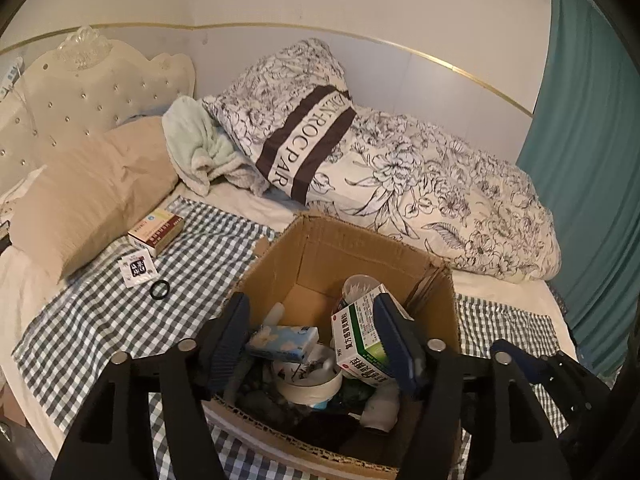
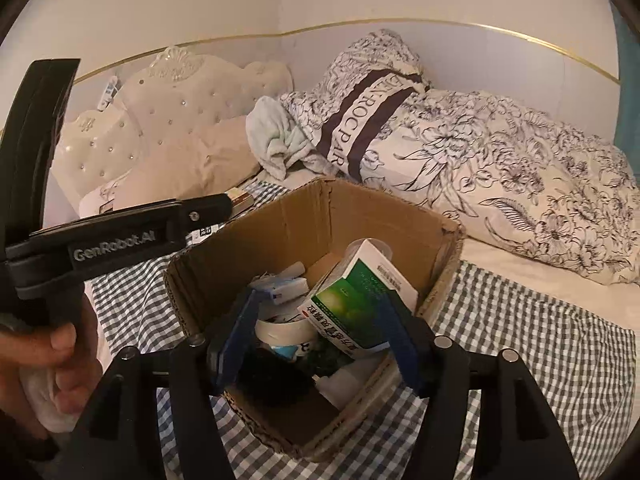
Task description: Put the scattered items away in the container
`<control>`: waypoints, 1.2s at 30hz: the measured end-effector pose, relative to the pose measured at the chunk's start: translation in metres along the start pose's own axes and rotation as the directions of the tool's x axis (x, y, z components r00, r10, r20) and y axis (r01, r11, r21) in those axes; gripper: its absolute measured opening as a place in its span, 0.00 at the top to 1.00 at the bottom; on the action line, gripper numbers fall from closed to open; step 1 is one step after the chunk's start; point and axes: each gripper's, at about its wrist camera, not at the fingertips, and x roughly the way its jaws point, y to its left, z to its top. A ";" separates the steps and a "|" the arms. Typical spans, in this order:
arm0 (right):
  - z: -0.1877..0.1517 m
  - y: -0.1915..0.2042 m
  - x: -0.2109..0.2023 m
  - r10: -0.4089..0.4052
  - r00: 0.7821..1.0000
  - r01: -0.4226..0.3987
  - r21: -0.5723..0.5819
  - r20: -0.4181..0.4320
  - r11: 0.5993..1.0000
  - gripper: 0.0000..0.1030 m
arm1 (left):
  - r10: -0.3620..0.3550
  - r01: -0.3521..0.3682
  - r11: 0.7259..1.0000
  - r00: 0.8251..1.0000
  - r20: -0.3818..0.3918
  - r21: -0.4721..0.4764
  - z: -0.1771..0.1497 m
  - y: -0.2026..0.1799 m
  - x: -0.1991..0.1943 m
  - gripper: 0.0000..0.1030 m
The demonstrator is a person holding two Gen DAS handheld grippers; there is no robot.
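Resting on a checked cloth (image 1: 100,320) spread over the bed, the cardboard box (image 1: 352,248) was found already partly filled: a green-and-white medicine carton (image 2: 356,304) was propped at a slant against the far corner, a roll of tape (image 1: 310,388) lay beneath it, and a blue tissue pack (image 1: 282,342) was wedged to the left. The carton's tilt was probably owed to its having been set on an uneven heap rather than on the box floor.

Both tools were held above the open top of the box. The left gripper (image 1: 316,344) was seen with its jaws spread wide and nothing between them; the right gripper (image 2: 320,344) was likewise wide and empty, the carton lying behind its blue pads (image 2: 236,340) rather than being pinched by them, as far as could be judged.

Outside the box, three things were left on the cloth near the beige pillow (image 1: 92,196): a red-and-white box (image 1: 156,230), a small sachet (image 1: 136,268) just beside it, and a black ring (image 1: 160,290) a little nearer. These were judged to be the remaining work, and the left gripper, lying nearer that side, seemed the better placed to be sent for them.
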 end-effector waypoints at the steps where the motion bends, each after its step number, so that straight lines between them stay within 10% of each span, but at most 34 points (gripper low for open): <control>1: 0.000 -0.001 -0.004 -0.006 1.000 0.006 0.002 0.006 1.000 0.32 | 0.004 -0.004 1.000 1.000 0.007 0.002 0.001 0.000 -0.004 0.24; 12: 0.008 -0.008 -0.052 -0.105 0.989 0.103 0.033 0.099 0.994 0.00 | 0.006 -0.008 1.000 0.992 0.125 0.016 0.008 -0.010 -0.053 0.00; 36: -0.002 -0.065 -0.150 -0.269 0.942 0.247 0.126 0.200 0.961 0.00 | -0.075 0.055 0.992 0.979 0.192 0.110 0.006 -0.083 -0.097 0.00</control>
